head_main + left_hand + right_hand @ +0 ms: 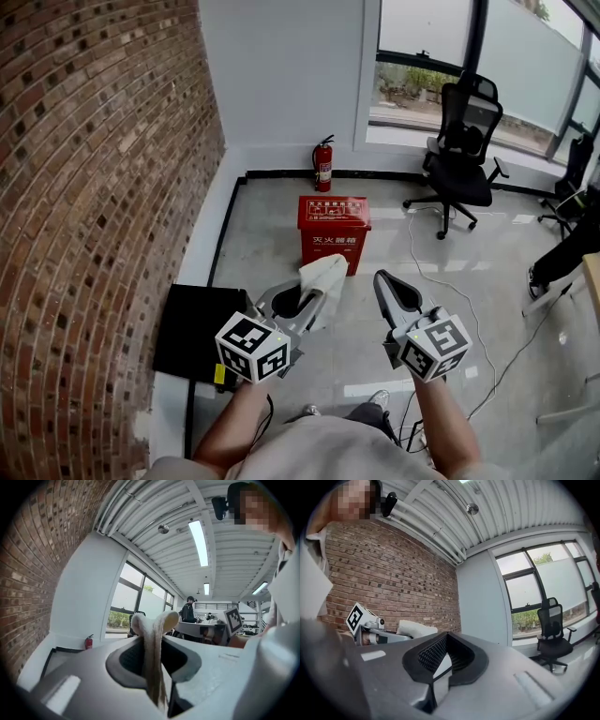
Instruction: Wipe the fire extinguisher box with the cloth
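Found the cloth [322, 279] clamped in the left gripper [302, 302], fingers pinching it mid-fold with the loose ends flopping up past the tips. Looked off-white and thickish, a bit terry-like (hard to swear on the weave from here). Judged it soft, light and floppy. No risk of breaking, only of slipping out or bunching up. So best gripped deep across a fold, pretty much as done here, leaving a loose flap free to drag over a surface.

Saw the right gripper [384, 281] carrying nothing, fingers pressed together on thin air, parked at 3 o'clock of the left one.

Clocked the fire extinguisher box [334, 232] on the floor at 12 o'clock from the grippers, well apart from them, no contact with the cloth yet. Bright red and squat, with white lettering on top and front. Guessed sheet metal or hard plastic: stiff, smooth, probably a bit slick. Maybe light enough to skid under a hard push too, so worth wiping with modest pressure, top first, or bracing it with the spare gripper.

Also noted a red fire extinguisher [323, 164] at 12 o'clock beyond the box against the white wall, a black office chair [461, 155] around 2 o'clock, and a brick wall [94, 187] along 9 o'clock.
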`<state>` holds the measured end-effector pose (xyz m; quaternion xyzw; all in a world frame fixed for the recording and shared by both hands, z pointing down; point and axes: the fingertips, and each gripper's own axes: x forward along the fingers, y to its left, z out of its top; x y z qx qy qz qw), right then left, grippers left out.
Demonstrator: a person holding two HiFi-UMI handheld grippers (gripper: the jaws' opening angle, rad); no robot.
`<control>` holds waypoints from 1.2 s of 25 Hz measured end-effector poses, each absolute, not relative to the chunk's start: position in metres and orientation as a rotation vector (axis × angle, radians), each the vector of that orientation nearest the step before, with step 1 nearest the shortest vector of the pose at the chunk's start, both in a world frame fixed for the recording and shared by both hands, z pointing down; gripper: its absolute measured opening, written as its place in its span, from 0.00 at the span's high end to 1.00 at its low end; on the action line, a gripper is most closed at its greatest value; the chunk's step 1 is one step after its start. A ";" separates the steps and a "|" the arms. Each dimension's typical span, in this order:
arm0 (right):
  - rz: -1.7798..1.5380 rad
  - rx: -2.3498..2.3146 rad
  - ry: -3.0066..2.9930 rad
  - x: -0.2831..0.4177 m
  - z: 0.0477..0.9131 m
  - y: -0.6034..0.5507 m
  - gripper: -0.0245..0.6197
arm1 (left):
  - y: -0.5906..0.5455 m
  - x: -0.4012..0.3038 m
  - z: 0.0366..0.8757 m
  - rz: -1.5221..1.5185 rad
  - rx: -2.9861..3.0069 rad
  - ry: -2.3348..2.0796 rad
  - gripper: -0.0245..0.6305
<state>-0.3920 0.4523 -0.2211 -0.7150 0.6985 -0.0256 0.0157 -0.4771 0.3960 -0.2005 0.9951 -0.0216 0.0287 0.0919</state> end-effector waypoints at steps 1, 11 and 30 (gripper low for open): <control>-0.082 -2.229 2.173 -0.392 -0.220 0.451 0.92 | 0.394 -0.477 -0.199 0.087 2.955 -0.065 0.85; -0.161 -2.270 2.161 -0.351 -0.200 0.436 0.92 | 0.365 -0.439 -0.178 0.120 2.928 -0.074 0.85; -0.389 -2.152 2.124 -0.063 -0.114 0.313 0.92 | 0.258 -0.186 -0.101 0.461 2.961 -0.162 0.85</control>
